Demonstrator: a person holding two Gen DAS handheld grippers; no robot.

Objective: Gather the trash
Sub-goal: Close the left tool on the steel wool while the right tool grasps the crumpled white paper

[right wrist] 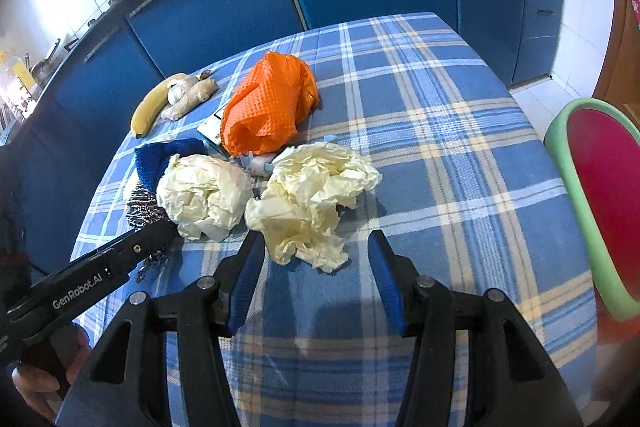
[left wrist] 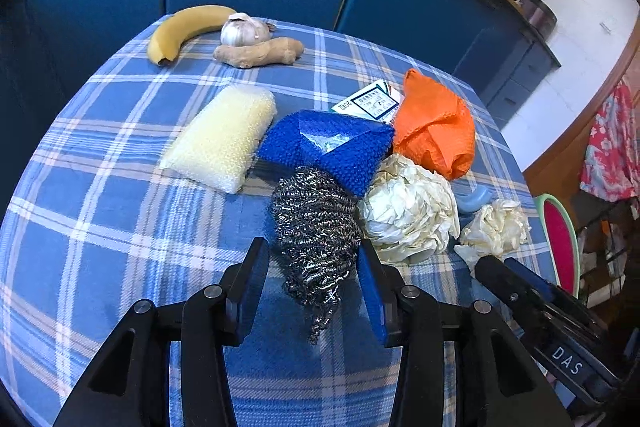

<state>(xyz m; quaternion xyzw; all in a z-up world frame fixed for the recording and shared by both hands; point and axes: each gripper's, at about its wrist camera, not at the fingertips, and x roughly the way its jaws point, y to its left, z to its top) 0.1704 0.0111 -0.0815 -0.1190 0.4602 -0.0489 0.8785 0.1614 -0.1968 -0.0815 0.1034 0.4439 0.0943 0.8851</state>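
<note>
- On the checked tablecloth [left wrist: 120,227], the trash lies in a cluster: two crumpled paper wads, a steel-wool scourer [left wrist: 316,227], and cloths and a sponge beside them.
- Left gripper [left wrist: 314,267] has its jaws apart, straddling the near end of the scourer; whether the pads touch it I cannot tell.
- Right gripper [right wrist: 316,255] also stands spread wide, its tips just short of the nearer paper wad [right wrist: 312,199], with nothing held.
- The other paper wad [right wrist: 204,195] sits just beside the first, touching the scourer's edge.
- Banana [left wrist: 184,31], garlic [left wrist: 246,31] and ginger [left wrist: 260,53] rest at the far edge, well apart from the trash; they look like food, not waste.
- A green-rimmed bin [right wrist: 576,203] with a pink inside stands off the table's right side, likely the drop point.
- Judged step: approach before a first pick, neither piece lifted yet.
- Next move calls for the right gripper to advance over the nearer wad, close gently since the paper is light and springy, then carry it to the bin.
</note>
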